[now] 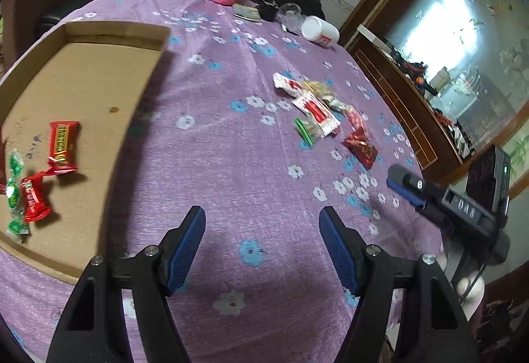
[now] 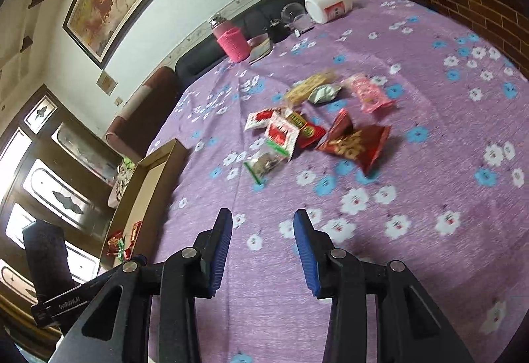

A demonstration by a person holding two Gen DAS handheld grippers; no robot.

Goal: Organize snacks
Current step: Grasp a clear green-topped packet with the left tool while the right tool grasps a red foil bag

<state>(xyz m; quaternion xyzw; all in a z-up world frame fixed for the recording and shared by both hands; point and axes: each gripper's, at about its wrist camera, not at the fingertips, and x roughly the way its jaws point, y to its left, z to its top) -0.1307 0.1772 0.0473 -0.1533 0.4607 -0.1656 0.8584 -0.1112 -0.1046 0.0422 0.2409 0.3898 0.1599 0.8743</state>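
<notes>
Both jaws released, nothing between them: left gripper (image 1: 262, 217), right gripper (image 2: 262, 219). Snack pile (image 2: 307, 128) loose mid tablecloth (image 2: 429, 230), motion-blurred, labels unreadable. Cardboard tray (image 1: 99, 32) holds a few candies (image 1: 62, 146), left ones cropped.

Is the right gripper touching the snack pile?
Apart. The right wrist view shows the right gripper open and empty, with bare tablecloth between its fingertips and the snack pile.
</notes>
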